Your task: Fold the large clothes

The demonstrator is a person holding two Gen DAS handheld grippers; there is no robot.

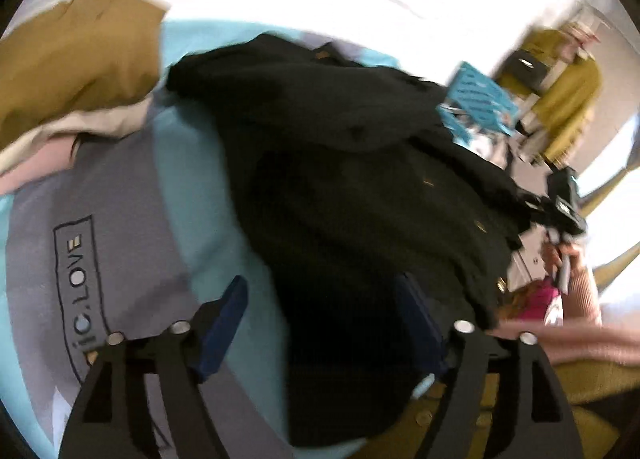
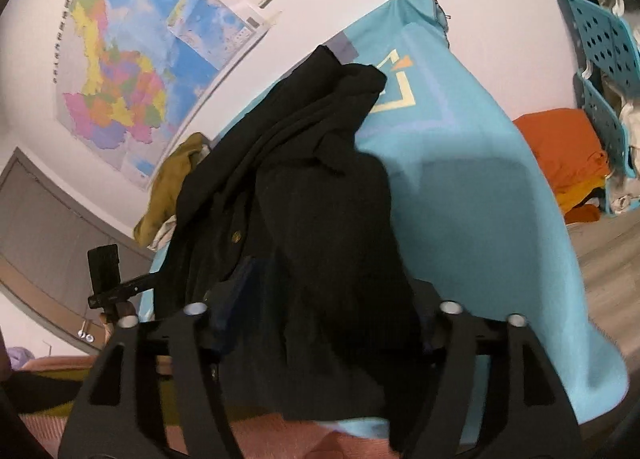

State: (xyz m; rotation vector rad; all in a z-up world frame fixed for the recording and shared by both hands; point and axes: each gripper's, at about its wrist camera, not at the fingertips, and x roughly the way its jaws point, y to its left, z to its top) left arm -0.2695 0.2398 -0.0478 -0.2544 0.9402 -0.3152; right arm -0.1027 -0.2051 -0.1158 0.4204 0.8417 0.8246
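Right now both my tongs stand wide apart with nothing pinched in either. My left gripper [image 1: 320, 323] hangs over the black garment [image 1: 360, 187], its blue pads [image 1: 224, 323] spread to either side of the cloth without pressing it. My right gripper [image 2: 320, 299] is likewise spread, and the black garment [image 2: 304, 199] runs up between its fingers, loose and rumpled. The garment lies in a bunched heap on the light blue cloth [image 2: 480, 199] that covers the table, with small brass buttons showing along one edge. In my left view a grey panel with lettering [image 1: 76, 279] is printed on that cloth just beside the garment, and an olive garment [image 1: 72, 59] sits piled at the far corner, near the black one but apart from it. From my right view a coloured map [image 2: 132, 71] hangs on the wall behind, and an orange pile [image 2: 560, 155] rests off the table's far side, well apart
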